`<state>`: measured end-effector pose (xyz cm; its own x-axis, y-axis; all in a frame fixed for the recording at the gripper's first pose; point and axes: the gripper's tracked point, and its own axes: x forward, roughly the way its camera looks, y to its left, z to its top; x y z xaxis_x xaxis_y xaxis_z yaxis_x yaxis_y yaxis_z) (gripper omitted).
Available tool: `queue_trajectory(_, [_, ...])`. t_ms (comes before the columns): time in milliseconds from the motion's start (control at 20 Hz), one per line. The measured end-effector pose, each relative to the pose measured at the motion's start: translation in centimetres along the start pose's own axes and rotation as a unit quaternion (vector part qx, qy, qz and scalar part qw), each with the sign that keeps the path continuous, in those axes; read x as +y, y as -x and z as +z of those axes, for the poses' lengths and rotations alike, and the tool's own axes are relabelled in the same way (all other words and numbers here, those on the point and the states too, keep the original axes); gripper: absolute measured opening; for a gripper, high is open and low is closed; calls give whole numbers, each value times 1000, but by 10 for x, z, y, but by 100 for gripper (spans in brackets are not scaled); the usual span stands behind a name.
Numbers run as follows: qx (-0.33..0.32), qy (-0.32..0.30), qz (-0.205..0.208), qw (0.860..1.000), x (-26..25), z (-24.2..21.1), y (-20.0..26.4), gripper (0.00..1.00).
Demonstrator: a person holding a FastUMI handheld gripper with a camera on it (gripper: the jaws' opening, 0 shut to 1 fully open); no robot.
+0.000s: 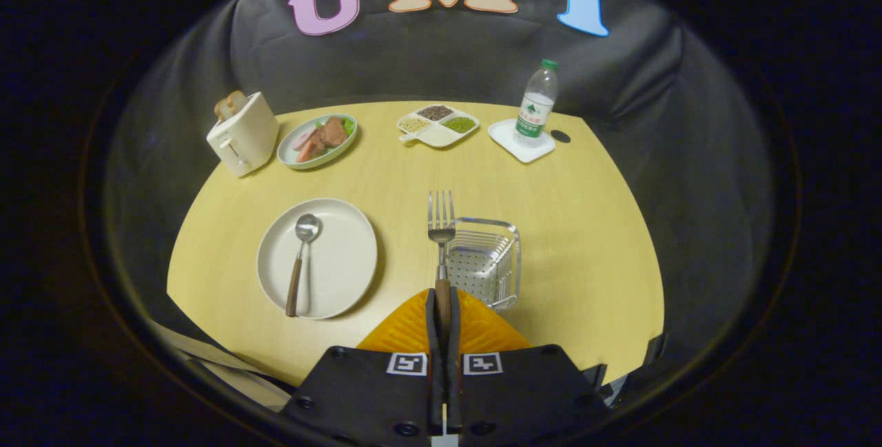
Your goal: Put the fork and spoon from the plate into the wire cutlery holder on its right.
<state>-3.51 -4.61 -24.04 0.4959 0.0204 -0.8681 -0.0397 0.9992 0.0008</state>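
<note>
My gripper [442,316] is shut on the wooden handle of the fork [441,226], whose metal tines point away from me, lifted above the table. The wire cutlery holder [486,261] stands just ahead of the fingers, slightly to the right of the fork. To the left lies the cream plate [344,254] with the spoon [300,261] on it, bowl away from me and brown handle toward me.
At the back of the yellow table [579,226] stand a white toaster [242,133], a green plate of food [318,140], a divided snack tray [438,125] and a water bottle [536,102] on a white coaster [521,140].
</note>
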Motion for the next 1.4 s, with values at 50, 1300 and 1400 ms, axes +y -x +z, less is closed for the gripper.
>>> queue_trajectory(50, [3,-1,-3,1000,-4,-5,1,5])
queue_trajectory(1300, [60,-17,-29,998,-25,-26,-16,15])
queue_trajectory(1400, [75,-18,-18,997,-20,-33,-18,16])
